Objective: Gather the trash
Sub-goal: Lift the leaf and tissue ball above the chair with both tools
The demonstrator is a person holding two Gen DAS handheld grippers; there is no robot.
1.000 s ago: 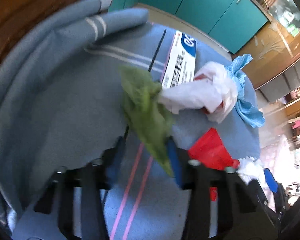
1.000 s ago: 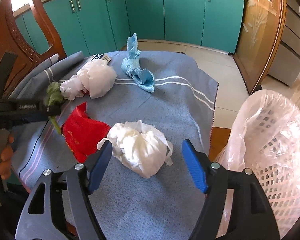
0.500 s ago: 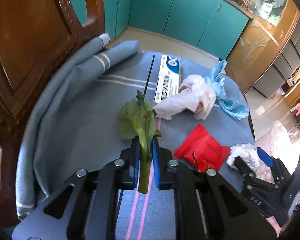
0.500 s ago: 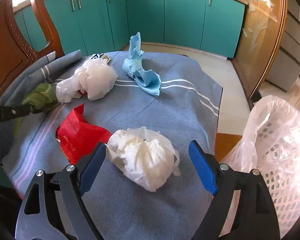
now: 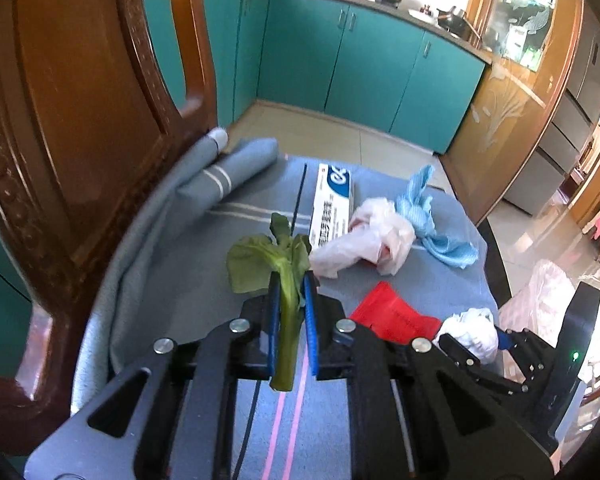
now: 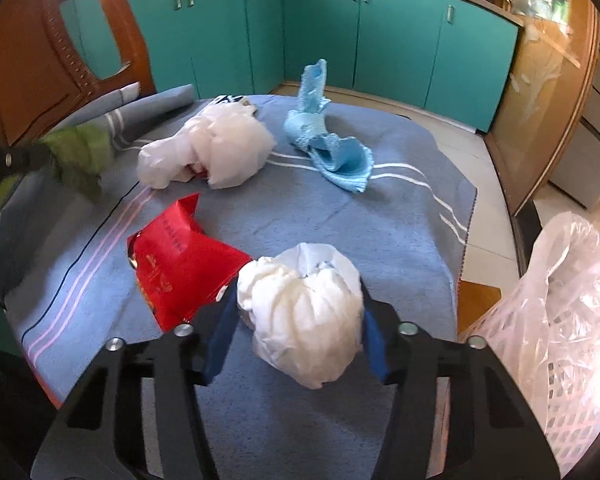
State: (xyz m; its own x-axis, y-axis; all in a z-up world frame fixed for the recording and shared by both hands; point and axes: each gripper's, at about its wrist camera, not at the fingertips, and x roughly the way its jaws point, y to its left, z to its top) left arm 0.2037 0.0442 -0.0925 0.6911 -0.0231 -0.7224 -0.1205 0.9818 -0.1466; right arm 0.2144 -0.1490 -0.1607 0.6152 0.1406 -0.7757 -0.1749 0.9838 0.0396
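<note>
**Operator:** With both units in frame, what does my left hand-held gripper (image 5: 291,312) have?

**Technician:** Your left hand-held gripper is closed nearly all the way on the stalk of a green vegetable leaf (image 5: 278,264). The blue pads press the stalk from both sides; the cut end hangs below them and the leaf blade fans out above and to the left. You hold it above the blue-grey cloth (image 5: 172,292) that covers the worktop, near the wooden chair back (image 5: 80,120).

**Operator:** And my right hand-held gripper (image 6: 296,324)?

**Technician:** Its blue pads sit against both sides of the crumpled white paper ball (image 6: 300,312), partly closed to the width of the ball. You cannot tell from either view whether the ball is lifted or resting on the cloth.

**Operator:** Where is the remaining trash?

**Technician:** Refer to your right wrist view. The red wrapper (image 6: 180,256) lies flat, touching the left side of the ball. Beyond it lies a white plastic bag (image 6: 212,148) with something red inside. To the right of that bag sits a crumpled blue cloth wipe (image 6: 324,144). A toothpaste box (image 5: 332,204) lies behind the bag, partly covered by it.

**Operator:** And the bin?

**Technician:** A white lattice basket lined with a clear plastic bag (image 6: 556,320) stands off the right edge of the worktop, just beside your right hand-held gripper.
</note>
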